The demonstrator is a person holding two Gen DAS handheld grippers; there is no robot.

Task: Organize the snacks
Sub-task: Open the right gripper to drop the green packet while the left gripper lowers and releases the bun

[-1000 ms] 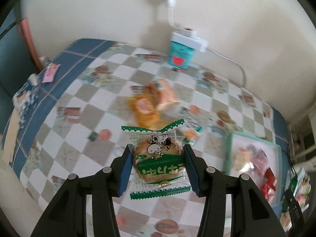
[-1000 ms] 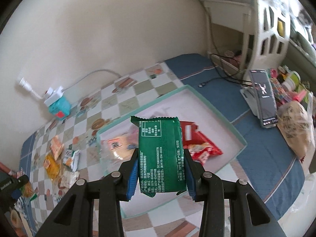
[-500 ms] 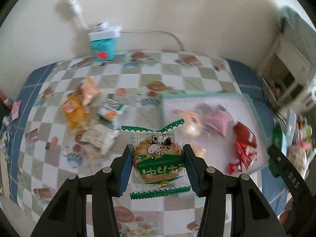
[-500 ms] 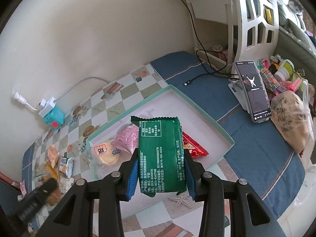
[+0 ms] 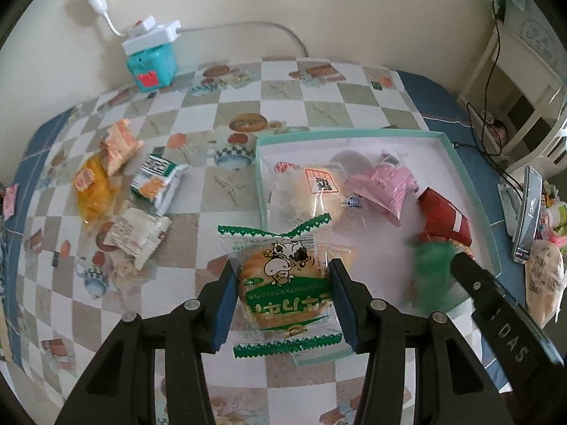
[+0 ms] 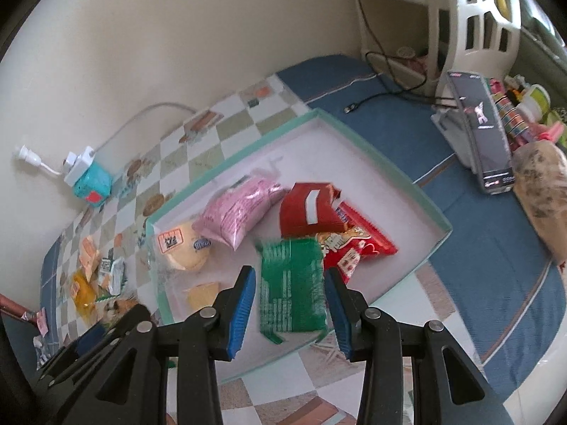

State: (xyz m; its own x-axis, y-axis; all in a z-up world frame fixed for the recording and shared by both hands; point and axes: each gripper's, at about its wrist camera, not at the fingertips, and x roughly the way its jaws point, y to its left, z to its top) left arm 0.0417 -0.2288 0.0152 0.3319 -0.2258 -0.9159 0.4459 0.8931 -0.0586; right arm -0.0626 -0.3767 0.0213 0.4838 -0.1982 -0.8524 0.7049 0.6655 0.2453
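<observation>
My left gripper point(image 5: 283, 301) is shut on a clear green-trimmed bread packet with a cartoon cow point(image 5: 283, 290), held above the near left corner of the teal-rimmed white tray point(image 5: 471, 191). My right gripper point(image 6: 288, 304) is open; a green snack packet point(image 6: 292, 287), blurred, sits between the fingers over the tray point(image 6: 400, 173). The tray holds a pink packet point(image 6: 237, 209), red packets point(image 6: 312, 209) and a round bun packet point(image 6: 184, 248). Loose snacks point(image 5: 152, 177) lie on the checkered cloth to the left of the tray.
A teal box with a white power strip point(image 5: 152, 56) stands by the wall. A phone on a stand point(image 6: 485, 134), a bagged bun point(image 6: 542, 205) and small bottles sit right of the tray. A white shelf point(image 6: 471, 24) stands at the back right.
My right gripper has opened and let go of the green packet, which drops over the tray. My left gripper has carried the bread packet right, up to the tray's corner.
</observation>
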